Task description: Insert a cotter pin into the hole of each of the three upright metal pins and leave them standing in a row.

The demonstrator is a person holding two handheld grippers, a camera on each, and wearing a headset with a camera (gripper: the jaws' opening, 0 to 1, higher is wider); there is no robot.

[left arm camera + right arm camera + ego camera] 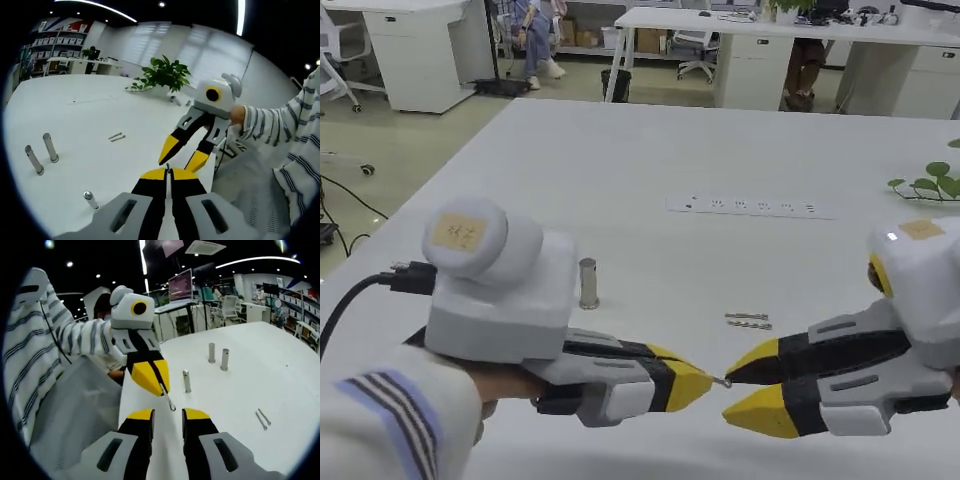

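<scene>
left tongs [708, 380] pinch a cotter pin [170, 402], right tongs [728, 397] spread; two spares [748, 320] lie on counter [620, 170], three upright metal pins [225, 359] apparently unpinned.

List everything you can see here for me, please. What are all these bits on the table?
upright metal pins: three, silver, standing on the table, one nearer the grippers than the other two
loose cotter pins: two, silver, lying side by side on the table
held cotter pin: one, silver, at the left gripper's tip
power strip: one, white, farther back on the table
plant: one, green, at the table's far side
table: one, white
left gripper: one, yellow, black and grey, shut on the held cotter pin
right gripper: one, same colours, open, facing the left gripper
sleeve: one, pale with dark stripes, behind the left gripper
</scene>
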